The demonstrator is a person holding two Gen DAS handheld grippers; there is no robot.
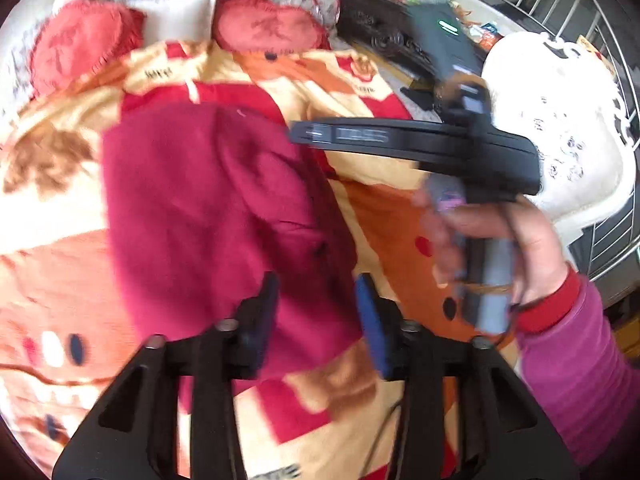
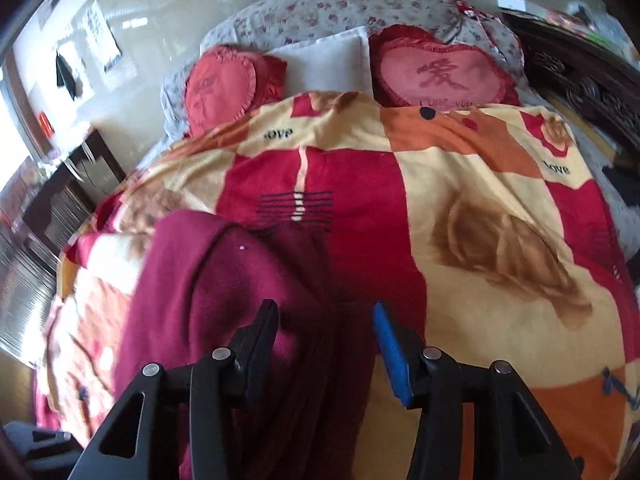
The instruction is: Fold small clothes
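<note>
A: How does the left tool (image 1: pixel 316 312) stand?

B: Its jaws are spread apart above the near edge of the maroon garment (image 1: pixel 224 216), gripping nothing.

A: And the right tool (image 2: pixel 326 336)?

B: Spread apart too, with a dark fold of that garment (image 2: pixel 248 304) lying between the fingers, not pinched. In the left view it is blurred, held in the right hand (image 1: pixel 500 248).

A: Where is the garment?

B: Rumpled on the patterned blanket (image 2: pixel 480 208) covering the bed, well short of the two red heart cushions (image 2: pixel 444 72) at the head.
</note>
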